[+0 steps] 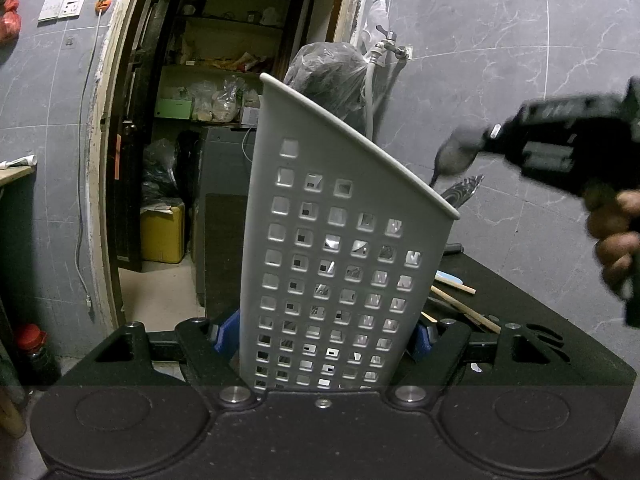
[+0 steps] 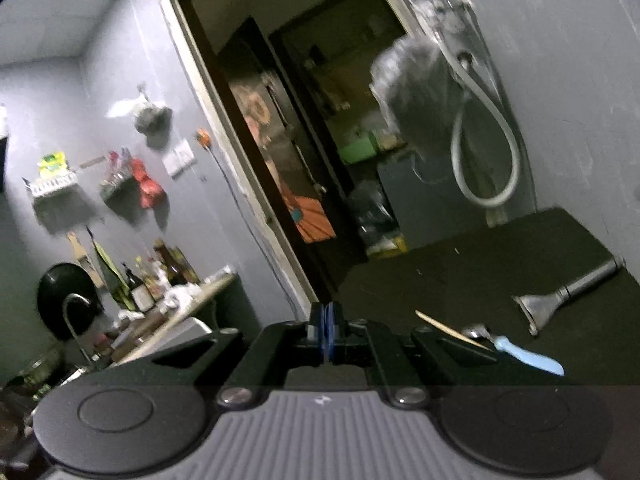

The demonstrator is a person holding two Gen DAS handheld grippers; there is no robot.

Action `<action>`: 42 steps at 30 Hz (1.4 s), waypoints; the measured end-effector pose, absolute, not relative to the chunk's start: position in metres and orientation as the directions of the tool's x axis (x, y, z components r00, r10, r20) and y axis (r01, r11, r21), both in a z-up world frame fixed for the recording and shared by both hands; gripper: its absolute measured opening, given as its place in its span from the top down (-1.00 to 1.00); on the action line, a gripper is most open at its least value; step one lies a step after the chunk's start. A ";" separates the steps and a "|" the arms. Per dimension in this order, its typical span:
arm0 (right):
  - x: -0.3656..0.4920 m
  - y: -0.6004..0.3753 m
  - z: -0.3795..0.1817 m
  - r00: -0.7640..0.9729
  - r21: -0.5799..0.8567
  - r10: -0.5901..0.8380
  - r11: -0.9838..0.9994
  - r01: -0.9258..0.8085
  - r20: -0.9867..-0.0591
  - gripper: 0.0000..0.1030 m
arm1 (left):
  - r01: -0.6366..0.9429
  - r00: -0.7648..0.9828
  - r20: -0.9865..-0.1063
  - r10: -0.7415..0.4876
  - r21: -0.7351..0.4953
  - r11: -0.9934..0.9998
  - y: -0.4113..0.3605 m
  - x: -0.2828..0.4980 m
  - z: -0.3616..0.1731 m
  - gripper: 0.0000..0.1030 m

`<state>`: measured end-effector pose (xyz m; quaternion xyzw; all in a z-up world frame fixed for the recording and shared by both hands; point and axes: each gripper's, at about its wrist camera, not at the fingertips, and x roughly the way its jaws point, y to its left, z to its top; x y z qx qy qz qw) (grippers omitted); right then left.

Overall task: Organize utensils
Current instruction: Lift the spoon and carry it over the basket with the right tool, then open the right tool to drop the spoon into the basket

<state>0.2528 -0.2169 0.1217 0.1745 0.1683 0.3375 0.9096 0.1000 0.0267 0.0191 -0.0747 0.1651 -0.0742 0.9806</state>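
My left gripper (image 1: 324, 334) is shut on a white perforated utensil holder (image 1: 332, 240), its blue pads (image 1: 226, 334) pressing both sides. The holder stands tilted above the black table (image 1: 520, 300). A patterned metal utensil tip (image 1: 464, 192) sticks out over its rim. My right gripper (image 1: 468, 150), blurred and held by a hand (image 1: 616, 240), hovers just right of the rim. In the right wrist view, that gripper (image 2: 327, 334) is shut with nothing between its blue pads. On the table lie a blue-handled spoon (image 2: 520, 354), a wooden chopstick (image 2: 448, 328) and a metal scraper (image 2: 560, 300).
A grey tiled wall with a tap and hose (image 1: 380, 60) and a hanging plastic bag (image 1: 328, 76) stands behind the table. An open doorway (image 1: 224, 120) leads to a storeroom. In the right wrist view, a counter with bottles (image 2: 160, 280) and a sink tap (image 2: 76, 320) is at left.
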 end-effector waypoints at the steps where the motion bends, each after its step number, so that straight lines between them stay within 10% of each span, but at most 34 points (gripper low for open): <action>1: 0.246 -0.217 0.127 0.714 0.428 0.680 0.702 -0.569 -0.166 0.96 | 0.121 0.935 -0.313 -0.170 -0.171 0.978 0.027 0.100 0.019 -0.53; 12: 0.168 -0.200 0.187 0.582 0.293 0.810 0.542 -0.787 0.064 0.96 | 0.120 0.935 -0.313 -0.170 -0.171 0.978 0.027 0.100 0.019 -0.53; 35: 0.195 -0.148 0.142 0.406 0.441 0.892 0.452 -0.776 -0.199 0.94 | 0.121 0.935 -0.312 -0.170 -0.171 0.978 0.027 0.100 0.019 -0.53; 42: 0.196 -0.147 0.132 0.443 0.411 0.867 0.497 -0.764 -0.226 0.66 | 0.121 0.935 -0.312 -0.170 -0.171 0.978 0.027 0.100 0.019 -0.53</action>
